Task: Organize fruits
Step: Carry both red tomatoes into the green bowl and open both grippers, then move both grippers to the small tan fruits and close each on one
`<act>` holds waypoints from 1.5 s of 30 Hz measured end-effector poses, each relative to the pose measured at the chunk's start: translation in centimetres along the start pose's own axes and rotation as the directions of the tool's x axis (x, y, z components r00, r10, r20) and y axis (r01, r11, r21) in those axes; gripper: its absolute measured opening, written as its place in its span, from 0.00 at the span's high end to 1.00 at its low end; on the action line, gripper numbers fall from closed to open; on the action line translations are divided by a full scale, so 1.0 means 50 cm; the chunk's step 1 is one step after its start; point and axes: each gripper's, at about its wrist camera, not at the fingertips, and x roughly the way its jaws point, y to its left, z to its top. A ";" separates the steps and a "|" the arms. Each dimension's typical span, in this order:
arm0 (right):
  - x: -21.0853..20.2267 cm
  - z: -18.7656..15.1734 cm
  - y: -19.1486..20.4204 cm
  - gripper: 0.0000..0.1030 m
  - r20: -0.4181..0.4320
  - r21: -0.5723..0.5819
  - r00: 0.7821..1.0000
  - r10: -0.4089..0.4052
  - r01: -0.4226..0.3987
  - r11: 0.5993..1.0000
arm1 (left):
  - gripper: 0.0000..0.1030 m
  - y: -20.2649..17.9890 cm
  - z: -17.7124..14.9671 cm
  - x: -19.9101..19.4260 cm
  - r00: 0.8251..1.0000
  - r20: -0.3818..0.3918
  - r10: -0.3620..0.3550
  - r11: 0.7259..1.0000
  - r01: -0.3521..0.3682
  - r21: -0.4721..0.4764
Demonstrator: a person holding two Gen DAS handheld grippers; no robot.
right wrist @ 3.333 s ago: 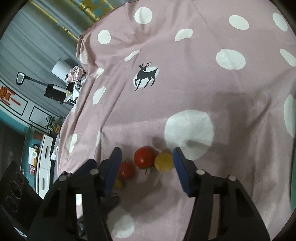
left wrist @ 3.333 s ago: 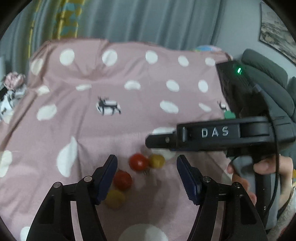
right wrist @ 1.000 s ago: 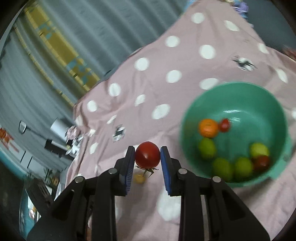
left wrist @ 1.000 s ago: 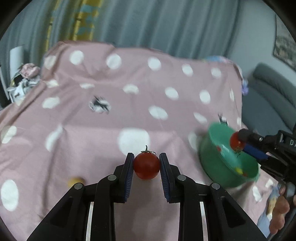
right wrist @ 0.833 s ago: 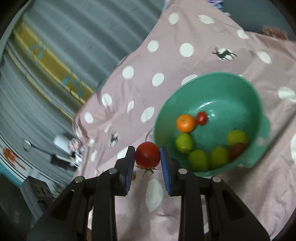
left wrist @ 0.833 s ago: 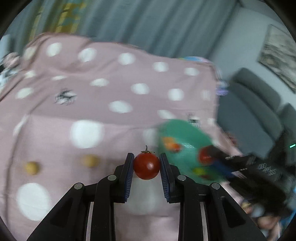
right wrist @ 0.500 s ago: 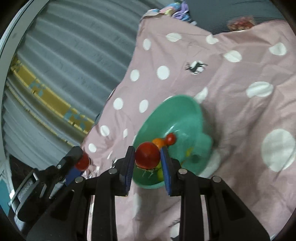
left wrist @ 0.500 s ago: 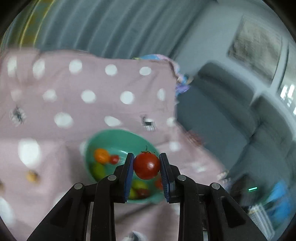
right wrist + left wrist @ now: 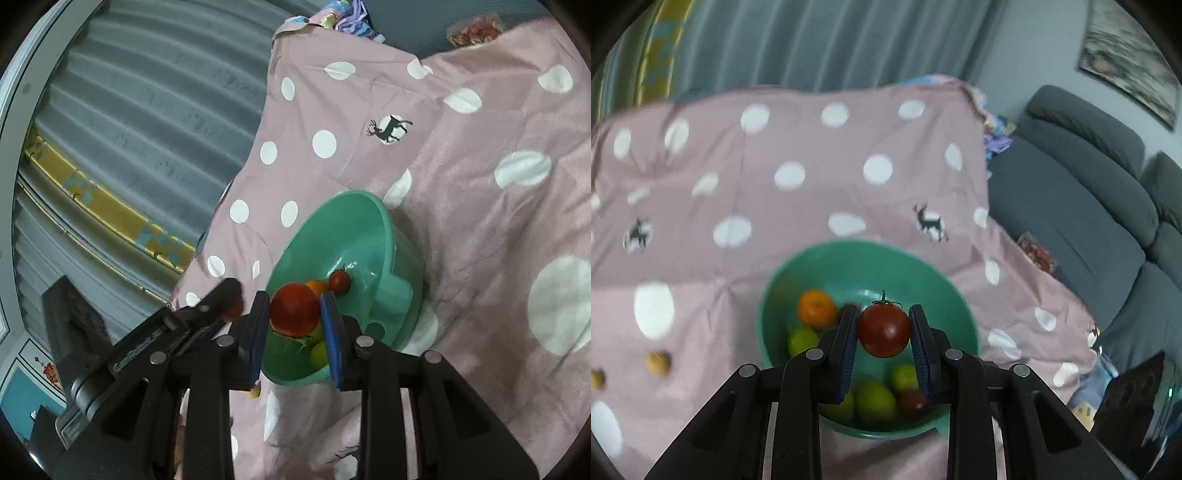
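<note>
Clearly each gripper's fingers, left (image 9: 884,332) and right (image 9: 294,309), pinch a smooth, squashable, light tomato (image 9: 884,331) across its middle, so grip gently.

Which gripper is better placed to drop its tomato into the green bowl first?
Probably the left gripper: its tomato appears over the bowl. The right gripper's tomato looks nearer the rim.

Both tools, left tool (image 9: 884,350) and right tool (image 9: 295,332), had matte black angular arms, round silver screws at the joints, and ribbed blue pads (image 9: 849,347).
</note>
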 end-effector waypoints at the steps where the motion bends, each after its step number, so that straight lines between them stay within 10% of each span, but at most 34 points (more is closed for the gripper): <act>1: 0.005 -0.002 -0.005 0.72 -0.006 0.010 1.000 -0.007 0.007 1.000 | 0.73 0.005 -0.004 0.011 1.000 -0.028 0.003 1.000 -0.003 -0.004; 5: 0.021 -0.006 -0.007 0.72 -0.012 0.018 0.997 -0.079 0.079 0.997 | 0.73 0.025 -0.025 0.030 0.993 -0.088 0.076 0.997 -0.077 -0.016; 24: 0.026 -0.009 -0.009 0.69 -0.020 0.033 0.998 -0.065 0.066 0.997 | 0.73 0.076 -0.022 0.044 0.987 -0.161 0.006 0.991 -0.027 -0.131; 32: 0.023 -0.010 -0.002 0.57 -0.013 0.038 0.999 -0.035 0.035 0.999 | 0.16 0.062 -0.021 0.032 0.989 -0.140 -0.038 0.992 0.021 -0.122; 40: 0.020 -0.009 0.018 0.36 0.011 0.044 0.999 -0.031 0.030 0.999 | 0.10 0.095 -0.027 0.003 0.984 -0.119 0.132 0.989 -0.138 -0.049; 45: 0.034 -0.014 0.055 0.30 -0.013 -0.007 0.998 -0.060 0.060 0.998 | 0.10 0.207 -0.056 -0.040 0.981 -0.144 0.129 0.964 -0.158 -0.212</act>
